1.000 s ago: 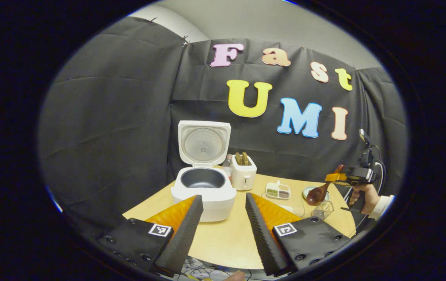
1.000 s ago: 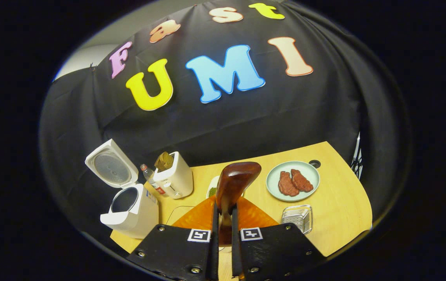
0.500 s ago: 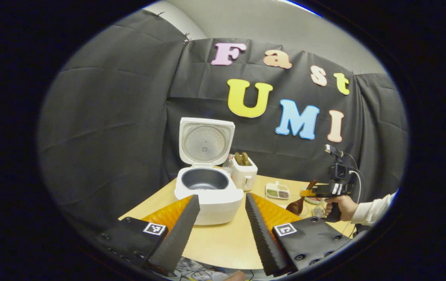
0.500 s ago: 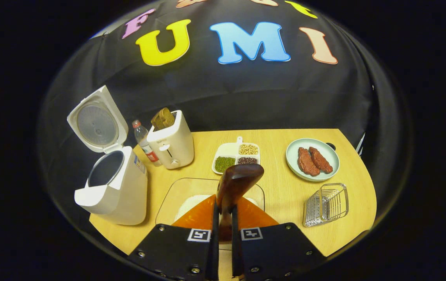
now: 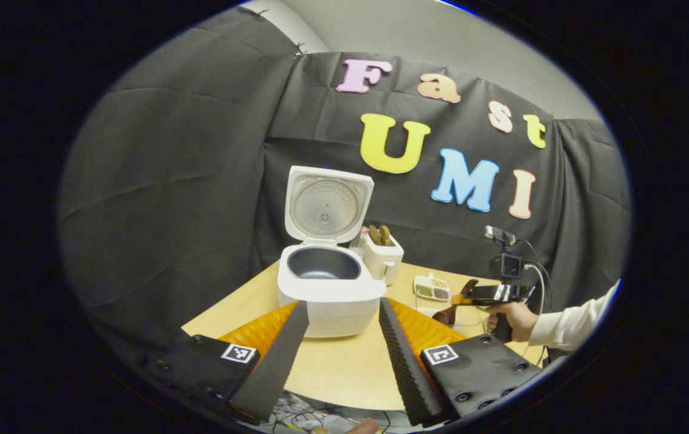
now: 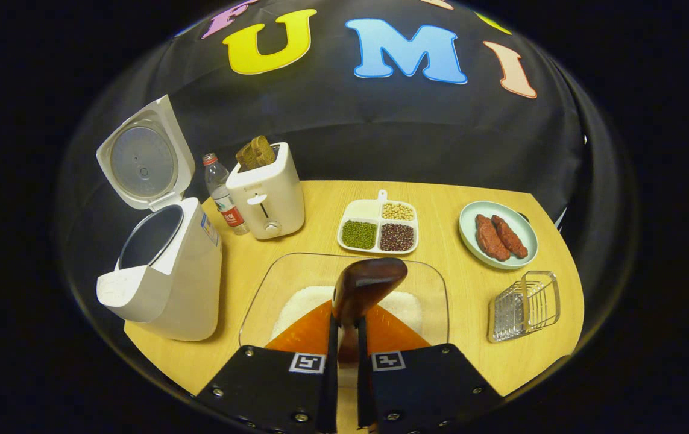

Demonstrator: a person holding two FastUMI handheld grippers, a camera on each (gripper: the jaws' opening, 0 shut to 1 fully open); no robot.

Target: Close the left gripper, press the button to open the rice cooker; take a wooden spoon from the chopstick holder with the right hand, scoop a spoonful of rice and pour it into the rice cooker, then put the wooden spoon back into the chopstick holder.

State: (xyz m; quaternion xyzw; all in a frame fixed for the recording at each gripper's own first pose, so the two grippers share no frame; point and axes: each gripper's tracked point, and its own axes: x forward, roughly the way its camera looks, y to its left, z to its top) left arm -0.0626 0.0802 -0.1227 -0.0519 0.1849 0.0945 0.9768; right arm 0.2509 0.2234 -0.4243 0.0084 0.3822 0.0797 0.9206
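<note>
Spoon [image 6: 368,280] hanging over the rice dish [image 6: 296,271], scoop not yet taken.
Rice cooker [image 6: 160,265] is standing lid-up, so the button step is done; the right hand-held gripper [image 6: 344,337] is clenching the spoon handle, bowl above the rice, with scooping, pouring and returning it to the wire chopstick holder [image 6: 525,307] remaining. The left gripper view is showing the left hand-held gripper [image 5: 341,349] gaping, empty, just before the cooker; the right gripper view is revealing the dish right of the cooker.
</note>
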